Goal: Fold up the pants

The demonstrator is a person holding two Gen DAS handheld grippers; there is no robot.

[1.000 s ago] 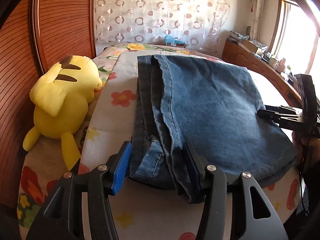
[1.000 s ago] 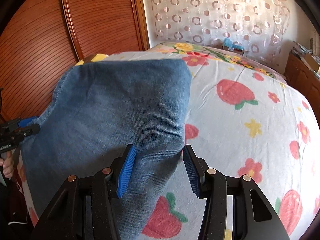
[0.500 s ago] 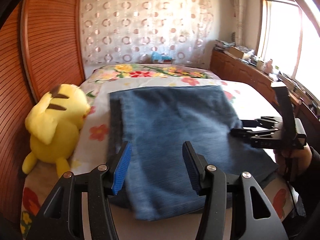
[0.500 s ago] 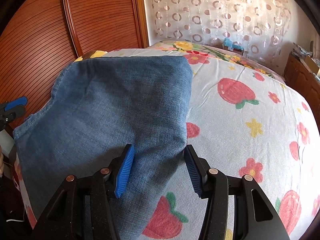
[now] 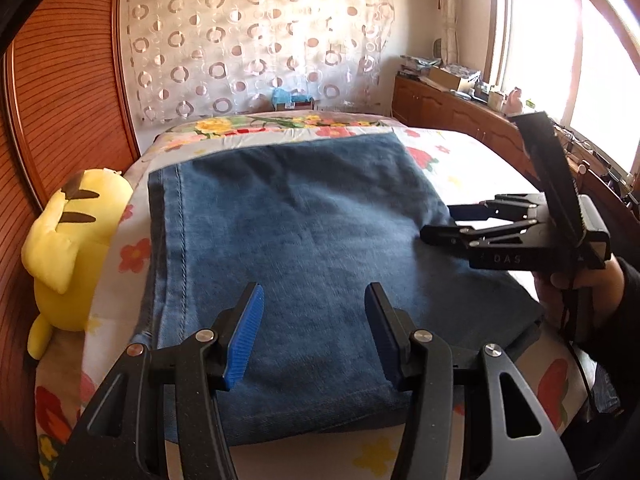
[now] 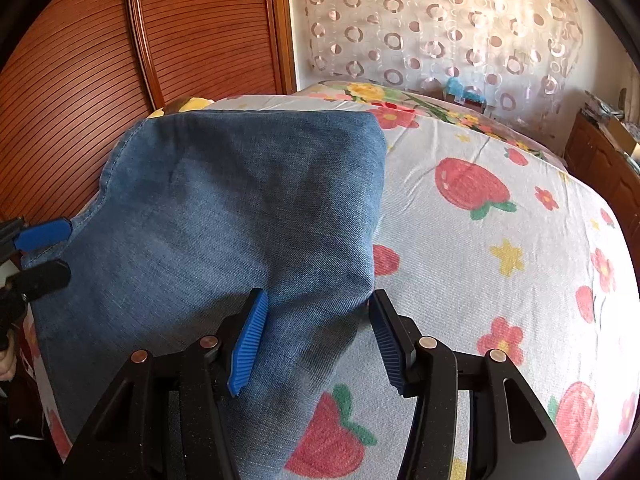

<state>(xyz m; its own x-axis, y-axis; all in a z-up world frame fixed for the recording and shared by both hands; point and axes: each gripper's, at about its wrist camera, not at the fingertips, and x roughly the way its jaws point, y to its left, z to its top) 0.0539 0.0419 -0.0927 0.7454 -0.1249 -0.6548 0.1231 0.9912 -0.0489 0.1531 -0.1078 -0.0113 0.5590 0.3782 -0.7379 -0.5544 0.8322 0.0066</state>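
Folded jeans (image 5: 312,248) lie along the bed's (image 6: 500,240) left edge beneath my 2 half-open, empty hand-held grippers (image 5: 314,336) (image 6: 316,336); bare bedspread stretches right.

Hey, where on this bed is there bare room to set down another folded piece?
The widest free patch is the strawberry sheet beside the folded jeans, toward the wooden cabinets. The other side is crowded: a yellow plush toy sits between jeans and the wood-slat wall.

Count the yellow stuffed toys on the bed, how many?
1. The yellow stuffed toy lies against the wooden wall, left of the folded jeans. Others may be hidden.
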